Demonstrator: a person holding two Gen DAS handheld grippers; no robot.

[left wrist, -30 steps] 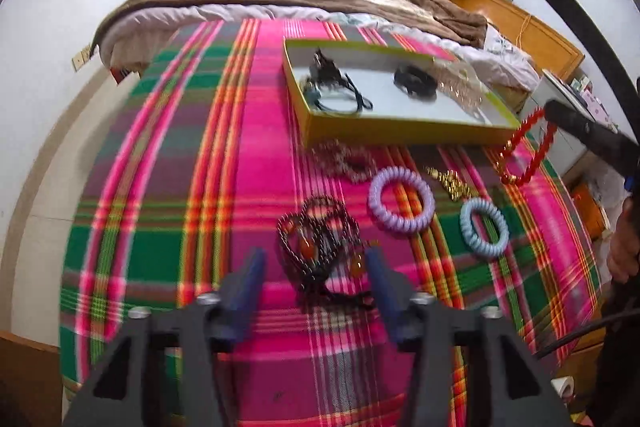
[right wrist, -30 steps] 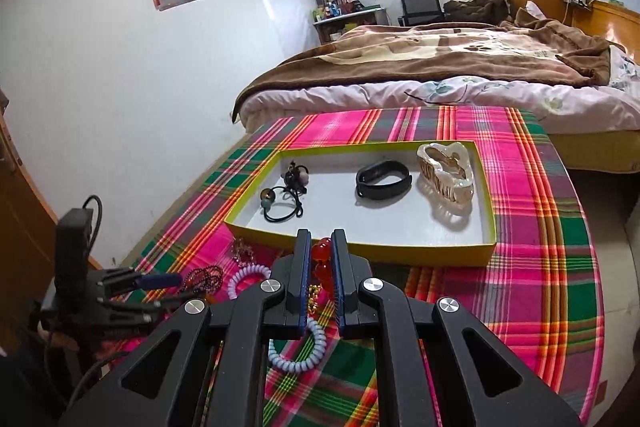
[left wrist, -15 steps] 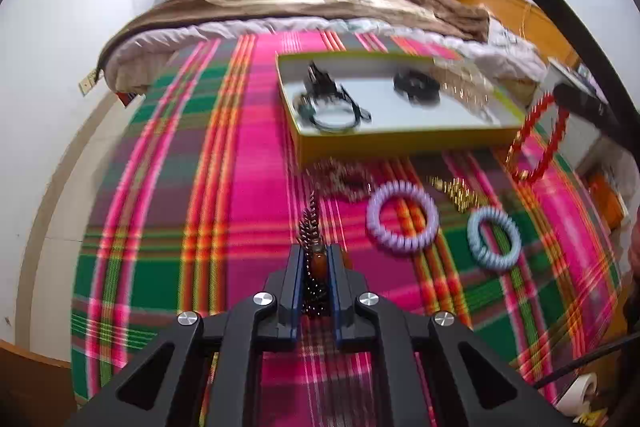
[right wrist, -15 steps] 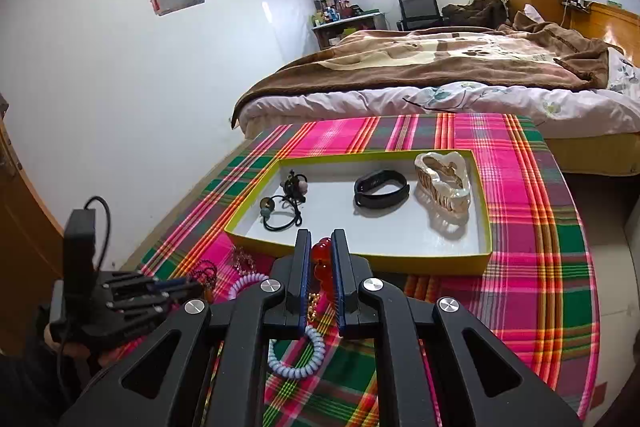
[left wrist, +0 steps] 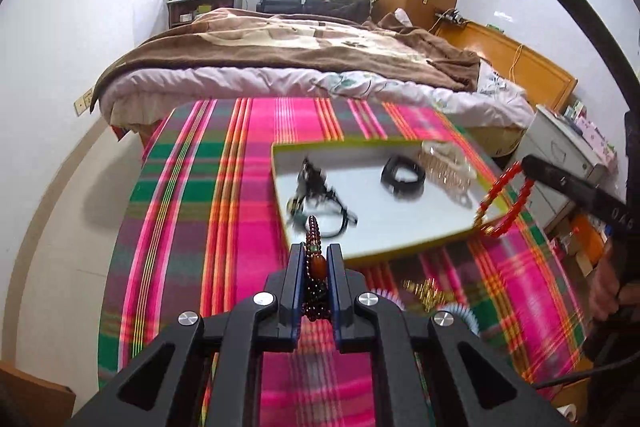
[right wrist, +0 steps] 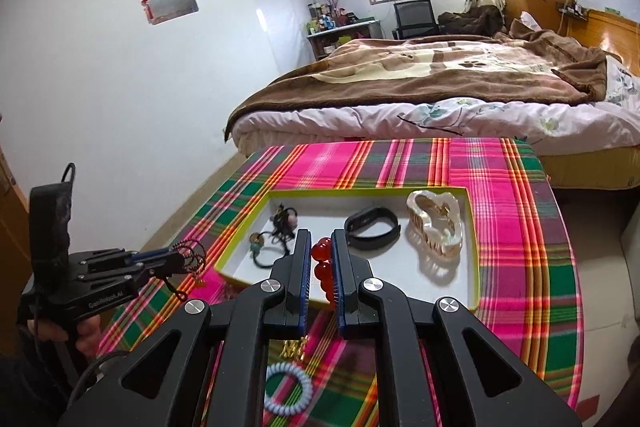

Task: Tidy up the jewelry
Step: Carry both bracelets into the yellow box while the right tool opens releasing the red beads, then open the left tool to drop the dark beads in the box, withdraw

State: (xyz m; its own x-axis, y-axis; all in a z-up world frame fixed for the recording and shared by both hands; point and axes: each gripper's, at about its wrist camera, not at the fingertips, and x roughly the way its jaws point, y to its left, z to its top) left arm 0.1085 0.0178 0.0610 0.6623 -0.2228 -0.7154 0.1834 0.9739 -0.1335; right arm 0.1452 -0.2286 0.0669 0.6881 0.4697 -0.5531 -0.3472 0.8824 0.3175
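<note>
My left gripper point(left wrist: 315, 255) is shut on a dark bead necklace point(left wrist: 316, 269) with an amber stone, held above the plaid cloth just short of the yellow-rimmed tray point(left wrist: 384, 255). My right gripper point(right wrist: 321, 247) is shut on a red bead bracelet point(right wrist: 323, 263), over the tray's near edge point(right wrist: 474, 259); the bracelet also hangs in the left wrist view point(left wrist: 502, 203). In the tray lie black hair ties point(right wrist: 276, 231), a black band point(right wrist: 372, 227) and a pearly hair claw point(right wrist: 436, 227).
On the plaid cloth point(left wrist: 240, 207) near the tray lie a gold piece point(left wrist: 426, 289), a pale blue coil bracelet point(right wrist: 288, 389) and a coil ring point(left wrist: 460, 315) partly hidden by my left gripper. A bed point(right wrist: 460, 83) stands beyond the table.
My left gripper closed on the dark bead necklace, lifted it off the cloth and moved toward the tray. My right gripper carried the red bracelet forward over the tray's near edge.
</note>
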